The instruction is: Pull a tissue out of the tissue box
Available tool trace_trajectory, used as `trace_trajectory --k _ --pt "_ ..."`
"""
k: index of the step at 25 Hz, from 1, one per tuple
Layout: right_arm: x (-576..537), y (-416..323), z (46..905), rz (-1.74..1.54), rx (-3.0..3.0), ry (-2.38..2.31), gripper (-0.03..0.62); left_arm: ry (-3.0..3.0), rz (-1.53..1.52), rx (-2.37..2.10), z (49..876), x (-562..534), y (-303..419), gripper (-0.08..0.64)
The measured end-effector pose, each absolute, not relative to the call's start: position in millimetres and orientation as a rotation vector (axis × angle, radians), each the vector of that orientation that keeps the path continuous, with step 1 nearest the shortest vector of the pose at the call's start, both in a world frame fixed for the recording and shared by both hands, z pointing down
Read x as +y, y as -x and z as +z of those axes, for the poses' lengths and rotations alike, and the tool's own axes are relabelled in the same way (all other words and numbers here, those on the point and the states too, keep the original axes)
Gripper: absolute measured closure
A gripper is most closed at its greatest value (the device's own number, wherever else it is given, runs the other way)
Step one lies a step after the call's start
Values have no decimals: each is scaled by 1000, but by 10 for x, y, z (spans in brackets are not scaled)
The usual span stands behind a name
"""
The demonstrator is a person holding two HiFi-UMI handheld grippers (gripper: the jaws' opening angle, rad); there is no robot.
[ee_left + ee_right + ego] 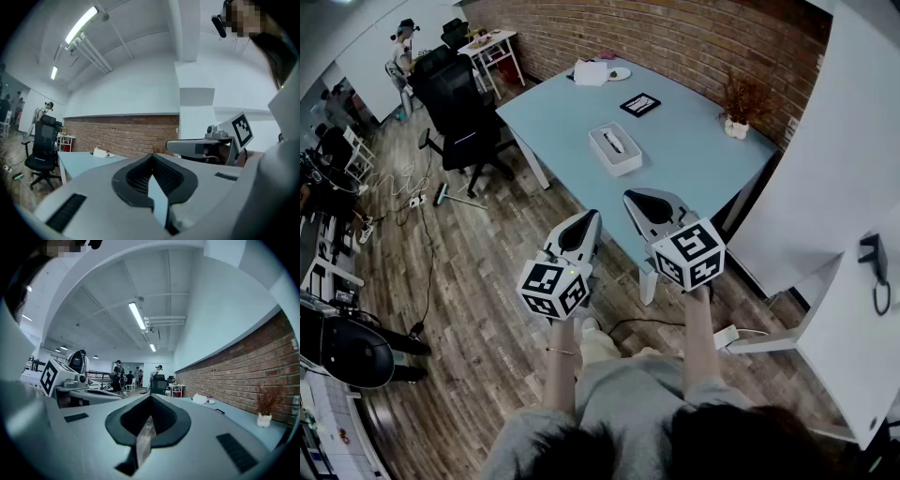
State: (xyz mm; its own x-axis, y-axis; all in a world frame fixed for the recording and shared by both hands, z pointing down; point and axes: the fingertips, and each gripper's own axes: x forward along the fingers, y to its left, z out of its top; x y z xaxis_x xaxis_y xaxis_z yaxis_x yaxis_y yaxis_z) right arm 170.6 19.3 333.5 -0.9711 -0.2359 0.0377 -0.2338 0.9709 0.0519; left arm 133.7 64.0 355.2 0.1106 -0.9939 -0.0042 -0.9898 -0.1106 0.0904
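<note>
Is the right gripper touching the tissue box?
Apart. In the head view, bare tabletop shows between the right gripper and the tissue box.

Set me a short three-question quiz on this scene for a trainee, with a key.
1. True or false: the tissue box lies on the table, near its middle.
2. Pick one: the jaws of the right gripper are A) together with nothing between them, B) closed on a tissue, C) wide apart.
3. Fill in: the potted plant stands at the table corner close to the ___ wall.

Key: 1 true; 2 A; 3 brick.
</note>
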Motion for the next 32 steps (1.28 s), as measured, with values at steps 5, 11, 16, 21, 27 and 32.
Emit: trace_trajectory --k 5,11,16,21,27,32 --pt "205 -1668 3330 -73 -3073 -359 594 -2303 -96 -2033 3524 618 -1321 557" --pt "139 -1661 3323 -65 -3078 -386 594 -2303 -80 -2023 3536 575 -1305 557" --pt "81 -1594 3399 -19 -3072 -385 592 -2284 -73 -2017 3574 538 -1248 557" --pt "-3 -1389 3500 -1 -3043 -415 594 -2274 -88 -1987 3660 467 -1019 557" --pt "-223 -989 3552 39 -3027 -495 592 -2319 -101 -1899 3719 236 -577 557" --pt "-383 -576 3531 120 -3050 -557 592 -2371 -92 -1828 3724 39 -100 557"
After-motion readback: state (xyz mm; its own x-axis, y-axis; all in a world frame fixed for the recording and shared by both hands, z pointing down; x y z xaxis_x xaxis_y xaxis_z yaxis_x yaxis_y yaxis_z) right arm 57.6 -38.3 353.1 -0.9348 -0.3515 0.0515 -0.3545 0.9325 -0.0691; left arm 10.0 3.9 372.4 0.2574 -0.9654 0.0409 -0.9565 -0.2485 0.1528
